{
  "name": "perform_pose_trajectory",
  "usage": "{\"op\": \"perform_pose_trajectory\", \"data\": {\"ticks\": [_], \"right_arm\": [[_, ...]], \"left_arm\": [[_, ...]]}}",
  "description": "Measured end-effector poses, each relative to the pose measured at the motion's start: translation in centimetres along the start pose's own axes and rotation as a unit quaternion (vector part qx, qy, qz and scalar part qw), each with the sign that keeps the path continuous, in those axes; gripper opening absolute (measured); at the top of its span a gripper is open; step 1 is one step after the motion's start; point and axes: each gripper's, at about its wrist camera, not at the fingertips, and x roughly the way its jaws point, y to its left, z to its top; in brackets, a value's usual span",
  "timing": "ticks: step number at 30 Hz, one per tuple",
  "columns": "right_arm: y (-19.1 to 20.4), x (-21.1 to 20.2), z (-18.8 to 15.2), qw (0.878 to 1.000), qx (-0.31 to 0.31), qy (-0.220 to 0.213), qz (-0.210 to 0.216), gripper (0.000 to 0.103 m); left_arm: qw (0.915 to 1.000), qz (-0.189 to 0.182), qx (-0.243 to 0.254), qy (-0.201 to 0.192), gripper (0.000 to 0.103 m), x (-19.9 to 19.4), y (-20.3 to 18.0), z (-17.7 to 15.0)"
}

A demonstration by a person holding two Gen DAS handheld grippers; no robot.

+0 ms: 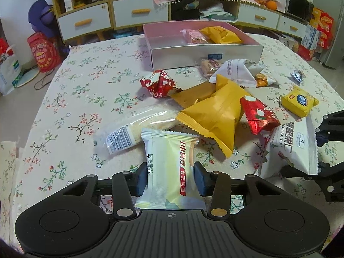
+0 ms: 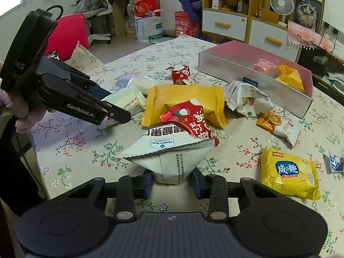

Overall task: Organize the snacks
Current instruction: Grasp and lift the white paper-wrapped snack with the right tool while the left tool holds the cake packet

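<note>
Left wrist view: your left gripper [image 1: 171,181] clamps its jaws on the pale yam cake packet [image 1: 169,167]; your right gripper [image 2: 172,181] pinches the white pecan kernel bag [image 2: 172,152], both destined for the pink box [image 1: 206,52].

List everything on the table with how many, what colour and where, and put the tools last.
box: one, silver outside, pink inside, far side of table
snacks in box: two, pink and yellow, right part
large yellow packets: two, middle pile
red packets: two, one before box, one on pile
small yellow packet: one, right
clear long packet: one, left of pile
left tool: shut on pale yellow-white packet
right tool: shut on white nut bag
</note>
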Motion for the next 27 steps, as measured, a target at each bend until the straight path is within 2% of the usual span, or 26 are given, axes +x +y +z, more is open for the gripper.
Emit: {"op": "perform_pose_trajectory", "data": {"ticks": [3,5,7,10,15,17,19,25,27], "right_arm": [[0.2,0.4,0.0,1.0,-0.002,0.007,0.003,0.013],[0.4,0.6,0.0,1.0,-0.006,0.003,0.003,0.037],[0.6,0.8,0.2,1.0,-0.007,-0.002,0.0,0.039],[0.6,1.3,0.5,1.0,-0.002,-0.007,-0.005,0.034],[0.0,2.0,0.4,1.0,0.005,-0.019,-0.01,0.032],[0.0,1.9,0.3,1.0,0.006,-0.026,-0.006,0.022],[-0.2,1.9,0.3,0.999,0.008,-0.031,-0.004,0.016],[-0.3,1.5,0.3,0.999,0.017,-0.035,0.005,0.001],[-0.3,1.2,0.4,0.999,0.016,-0.038,0.006,0.0]], "left_arm": [[1.0,-0.001,0.002,-0.001,0.041,-0.2,-0.1,0.0],[1.0,-0.003,0.004,0.002,0.041,-0.2,-0.1,0.0],[1.0,-0.003,0.006,0.003,0.041,-0.2,-0.2,0.0],[1.0,-0.003,0.007,0.005,0.041,-0.2,-0.2,-0.1],[0.9999,-0.005,0.007,0.005,0.041,-0.3,-0.1,-0.1],[0.9999,-0.007,0.008,0.005,0.041,-0.4,-0.1,0.0],[0.9999,-0.009,0.007,0.003,0.041,-0.7,0.0,0.1],[0.9999,-0.014,0.007,-0.004,0.041,-1.3,0.1,0.5],[0.9998,-0.016,0.006,-0.006,0.041,-1.5,0.2,0.6]]}}
